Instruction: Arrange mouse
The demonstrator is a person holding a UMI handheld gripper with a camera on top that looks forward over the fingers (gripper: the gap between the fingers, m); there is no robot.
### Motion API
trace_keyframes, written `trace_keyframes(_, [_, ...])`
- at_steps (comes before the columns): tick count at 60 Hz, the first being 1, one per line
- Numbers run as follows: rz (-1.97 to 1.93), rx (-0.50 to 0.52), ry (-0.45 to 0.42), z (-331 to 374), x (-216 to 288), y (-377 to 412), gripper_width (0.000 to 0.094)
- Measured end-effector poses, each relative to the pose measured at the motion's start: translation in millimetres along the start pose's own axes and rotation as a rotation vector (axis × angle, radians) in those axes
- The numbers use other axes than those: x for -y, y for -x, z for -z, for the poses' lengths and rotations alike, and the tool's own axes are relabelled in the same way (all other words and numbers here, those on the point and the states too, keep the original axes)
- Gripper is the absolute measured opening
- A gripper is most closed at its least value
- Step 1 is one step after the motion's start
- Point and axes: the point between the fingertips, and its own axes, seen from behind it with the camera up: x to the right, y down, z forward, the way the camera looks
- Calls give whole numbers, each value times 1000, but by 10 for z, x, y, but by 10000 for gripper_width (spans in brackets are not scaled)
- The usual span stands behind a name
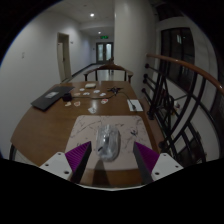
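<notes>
A grey mouse [107,141] lies on a pale sheet [92,127] on the near part of the round wooden table [60,125]. My gripper [112,162] is open and empty, with its purple pads wide apart. The mouse lies just ahead of the fingertips, roughly on the line between them, with a gap at each side. The left finger [76,157] and the right finger [149,158] hover over the table's near edge.
A dark laptop [47,99] lies at the table's far left. Small items [91,99] and a notebook [134,104] lie farther back. A chair [108,71] stands behind the table. A dark railing [185,100] runs along the right.
</notes>
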Motion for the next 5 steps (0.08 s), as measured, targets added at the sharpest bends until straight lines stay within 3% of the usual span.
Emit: trace_keyframes(5, [-50, 35, -27, 426, -123, 24, 856])
